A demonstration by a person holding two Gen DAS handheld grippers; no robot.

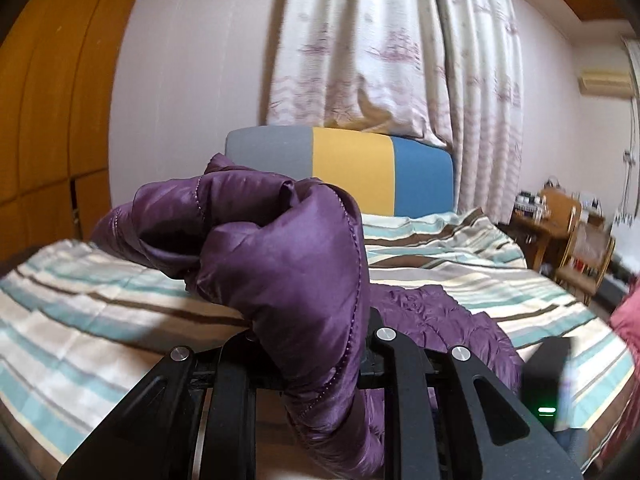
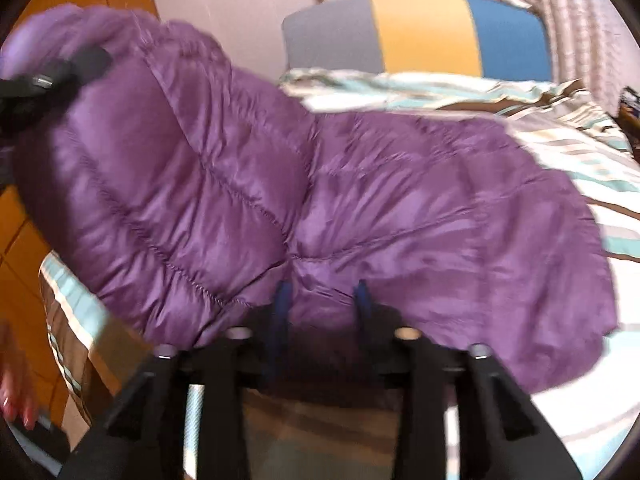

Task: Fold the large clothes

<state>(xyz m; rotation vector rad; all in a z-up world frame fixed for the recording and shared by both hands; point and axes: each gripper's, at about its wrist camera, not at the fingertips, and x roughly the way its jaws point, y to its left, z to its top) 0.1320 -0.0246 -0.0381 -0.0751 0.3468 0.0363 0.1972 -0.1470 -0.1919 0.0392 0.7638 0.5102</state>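
A purple quilted down jacket [image 2: 320, 200] hangs lifted above a striped bed [image 2: 580, 152]. My right gripper [image 2: 322, 304] is shut on the jacket's lower edge, its blue fingertips [image 2: 362, 296] pressed into the fabric. My left gripper [image 1: 316, 344] is shut on a bunched fold of the same jacket [image 1: 280, 248], which covers its fingers. The rest of the jacket trails down onto the bed [image 1: 440, 312]. The left gripper also shows in the right wrist view [image 2: 60, 76], at the jacket's upper left end.
A headboard [image 1: 340, 168] in grey, yellow and blue stands at the bed's far end under patterned curtains [image 1: 400, 48]. A wooden wardrobe [image 1: 52, 120] is on the left. Wooden chairs and a cluttered desk [image 1: 560, 220] stand on the right. A reddish garment [image 1: 628, 312] lies at the right edge.
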